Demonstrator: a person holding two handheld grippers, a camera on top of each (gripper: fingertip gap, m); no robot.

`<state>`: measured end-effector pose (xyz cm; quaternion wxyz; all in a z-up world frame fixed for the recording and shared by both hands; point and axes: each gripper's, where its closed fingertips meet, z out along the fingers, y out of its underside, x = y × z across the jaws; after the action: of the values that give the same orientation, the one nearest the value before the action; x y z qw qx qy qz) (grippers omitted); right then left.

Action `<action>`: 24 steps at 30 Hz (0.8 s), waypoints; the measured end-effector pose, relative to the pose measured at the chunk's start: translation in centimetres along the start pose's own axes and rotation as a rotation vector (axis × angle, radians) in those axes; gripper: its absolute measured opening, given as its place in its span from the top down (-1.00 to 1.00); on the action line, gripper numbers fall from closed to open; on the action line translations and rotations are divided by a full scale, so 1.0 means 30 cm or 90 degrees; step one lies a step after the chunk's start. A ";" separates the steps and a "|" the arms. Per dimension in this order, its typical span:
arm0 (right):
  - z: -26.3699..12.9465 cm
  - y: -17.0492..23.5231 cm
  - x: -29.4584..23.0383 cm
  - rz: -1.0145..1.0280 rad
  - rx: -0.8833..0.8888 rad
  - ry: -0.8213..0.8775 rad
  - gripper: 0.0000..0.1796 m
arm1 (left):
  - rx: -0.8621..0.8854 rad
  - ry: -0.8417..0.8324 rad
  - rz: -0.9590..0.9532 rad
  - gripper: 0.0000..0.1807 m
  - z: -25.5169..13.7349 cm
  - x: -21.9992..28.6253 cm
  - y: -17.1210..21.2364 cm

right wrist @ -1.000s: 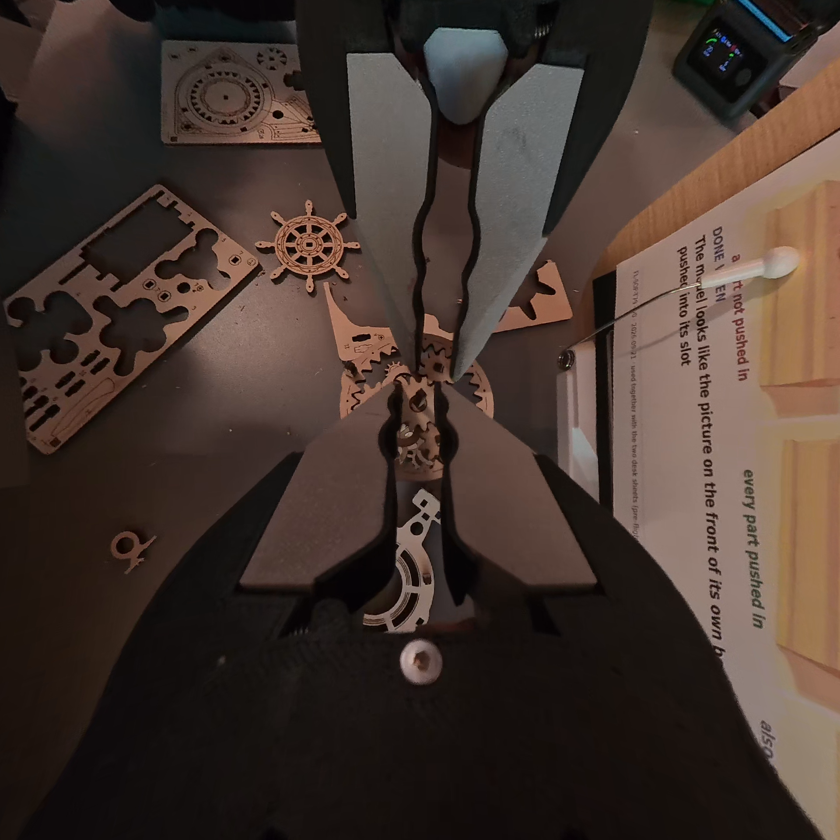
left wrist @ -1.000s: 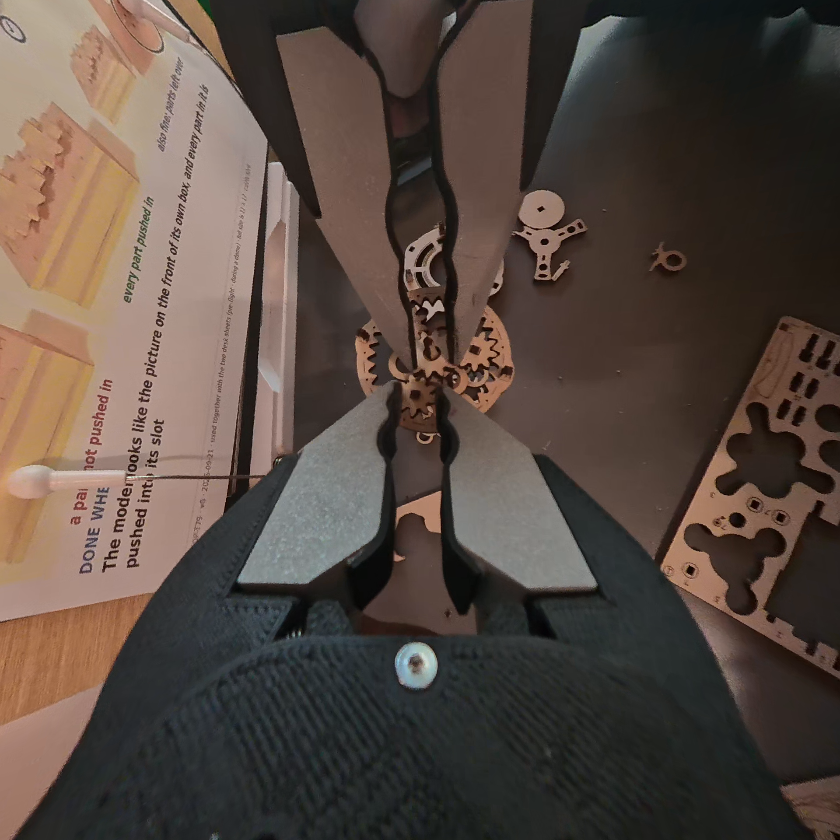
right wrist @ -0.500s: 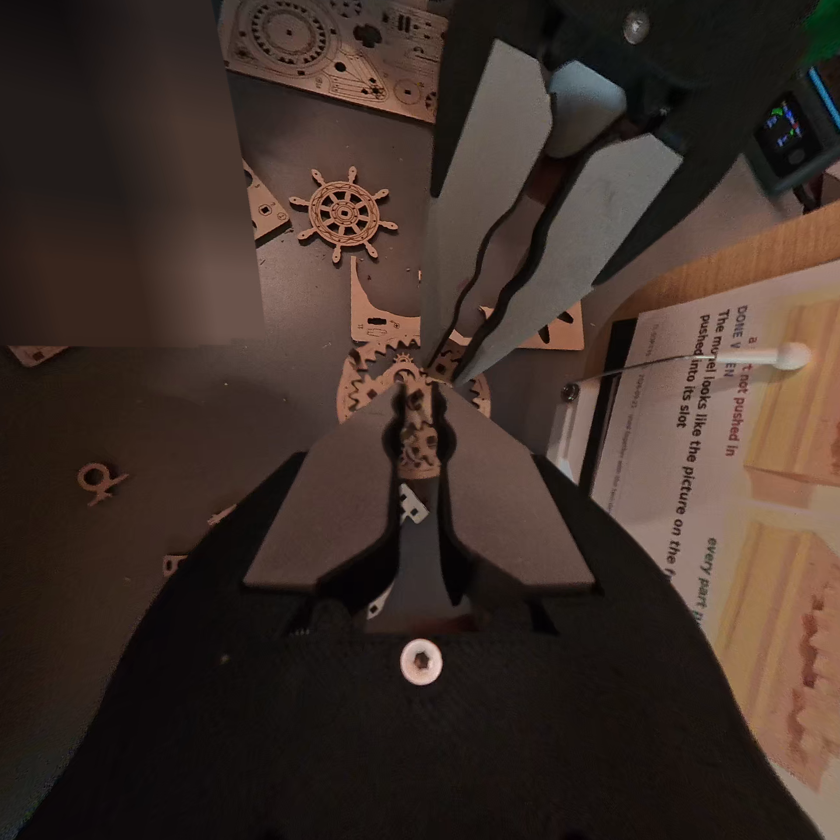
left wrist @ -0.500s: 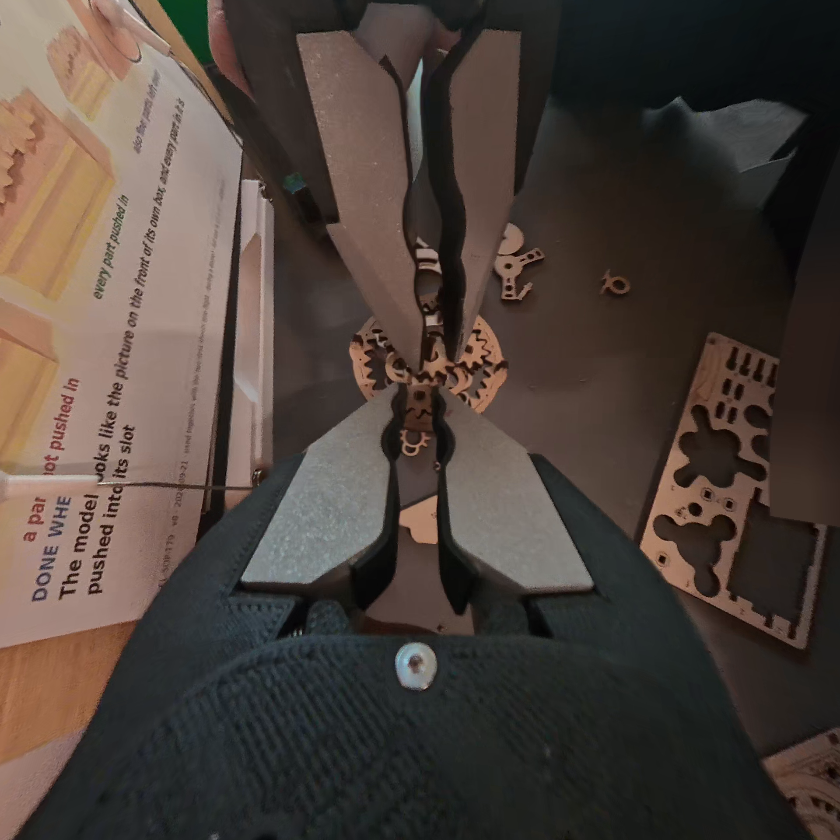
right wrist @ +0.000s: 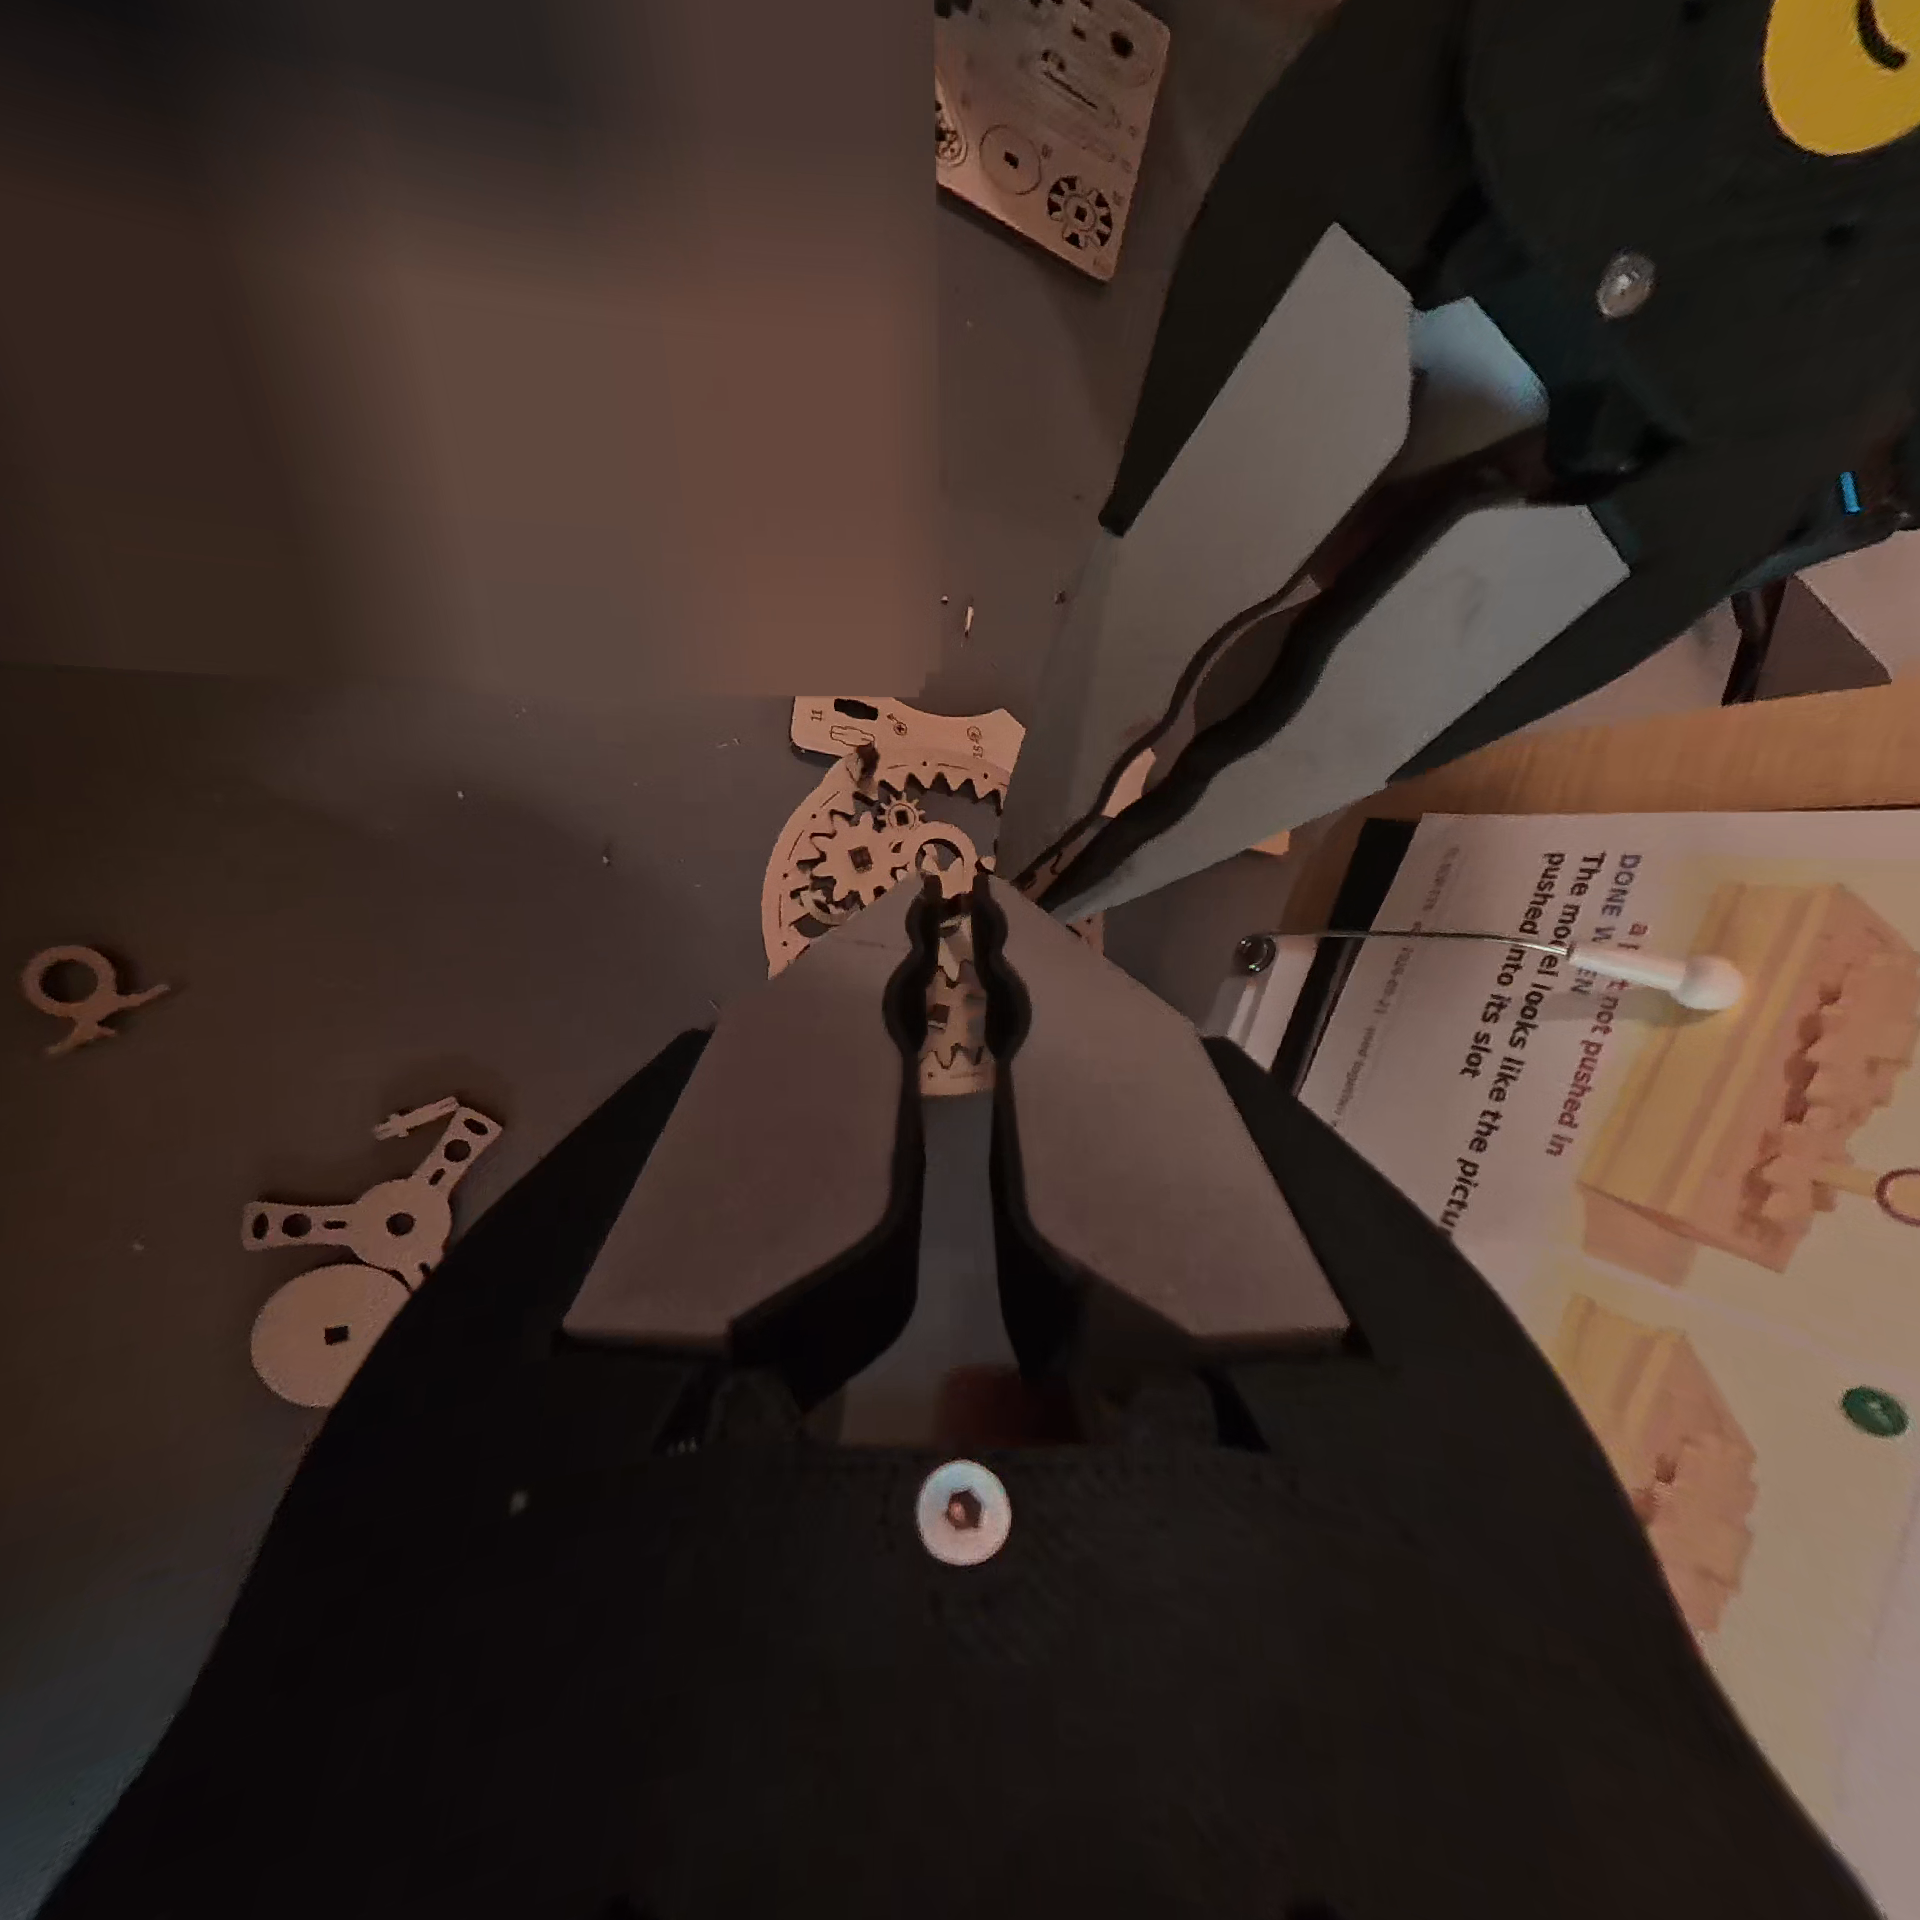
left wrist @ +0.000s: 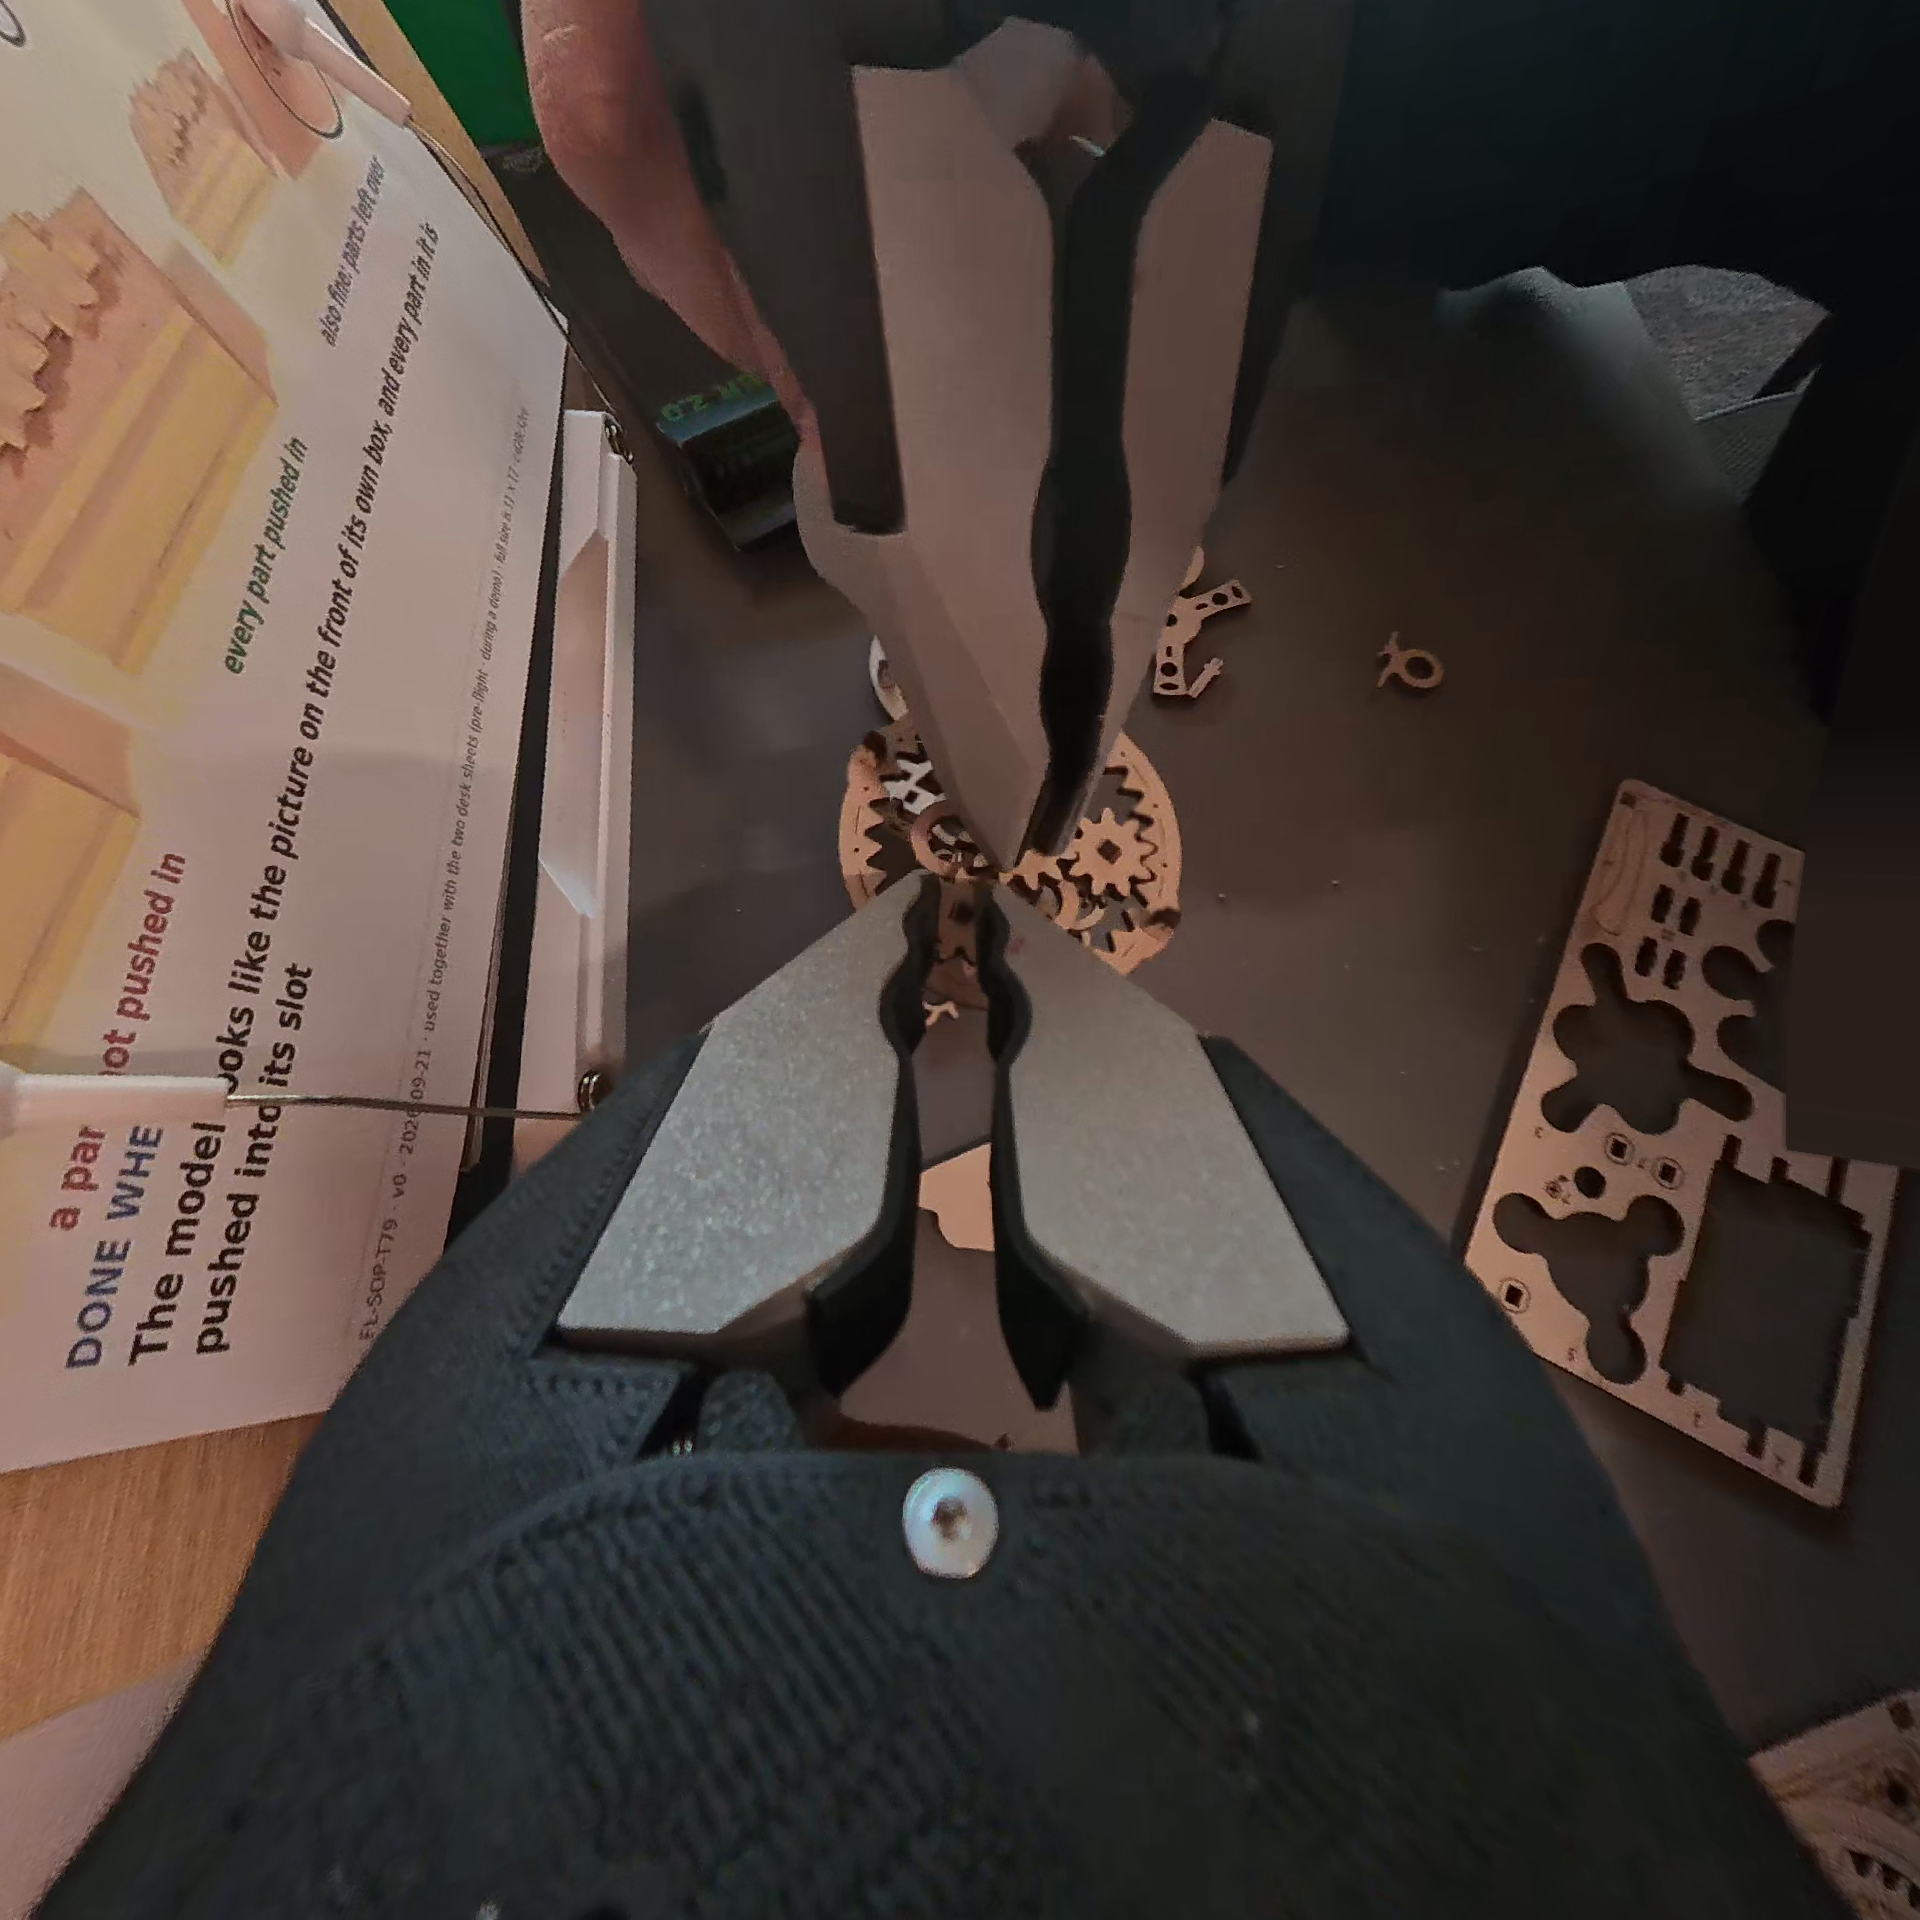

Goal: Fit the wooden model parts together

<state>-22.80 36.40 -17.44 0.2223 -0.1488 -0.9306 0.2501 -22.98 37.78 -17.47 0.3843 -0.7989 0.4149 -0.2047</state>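
Observation:
A round wooden gear assembly point(left wrist: 1127, 873) lies on the dark mat; it also shows in the right wrist view point(right wrist: 831, 883). My left gripper point(left wrist: 961, 904) is shut, its tips pinching a small wooden gear point(left wrist: 961, 935) at the assembly's near edge. My right gripper point(right wrist: 954, 896) is shut on a small wooden part point(right wrist: 948, 1003) at the same spot. The two grippers' tips nearly touch over the assembly. The right gripper comes in from the top of the left wrist view point(left wrist: 1023, 842). The left gripper comes in from the upper right of the right wrist view point(right wrist: 1023, 885). The fingers hide the contact point.
A printed instruction sheet point(left wrist: 260, 727) on a white stand borders the mat. A punched-out wooden sheet point(left wrist: 1683, 1143) lies to the right. Loose parts lie about: a small ring piece point(right wrist: 78, 987), an armed piece point(right wrist: 364, 1216), a disc point(right wrist: 312, 1340). Another part sheet point(right wrist: 1049, 135) lies farther off.
The right gripper has swung round the assembly, so the left gripper now enters its view from the upper right instead of straight ahead. Both stay closed at the gears. The ship's wheel has left view.

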 end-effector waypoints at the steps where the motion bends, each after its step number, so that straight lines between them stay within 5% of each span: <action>1: 0.000 0.001 0.002 -0.001 -0.006 -0.007 0.97 | 0.001 -0.002 -0.001 0.96 0.000 -0.003 0.000; 5: 0.000 0.006 0.019 0.025 0.001 -0.011 0.97 | 0.003 -0.004 -0.002 0.95 -0.006 -0.010 0.003; 8: -0.018 0.034 0.054 0.144 -0.014 0.000 0.63 | -0.010 -0.028 -0.006 0.91 -0.020 -0.030 0.010; 17: -0.027 0.048 0.060 0.267 -0.041 0.026 0.87 | -0.032 -0.063 0.023 0.92 -0.012 -0.025 0.006; 24: -0.018 0.059 0.047 0.268 -0.058 0.010 0.80 | -0.037 -0.063 0.021 0.88 -0.009 -0.016 0.002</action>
<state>-23.46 38.64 -17.49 0.1656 -0.3515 -0.8875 0.2477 -23.44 38.03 -17.35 0.3841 -0.8122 0.4140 -0.1463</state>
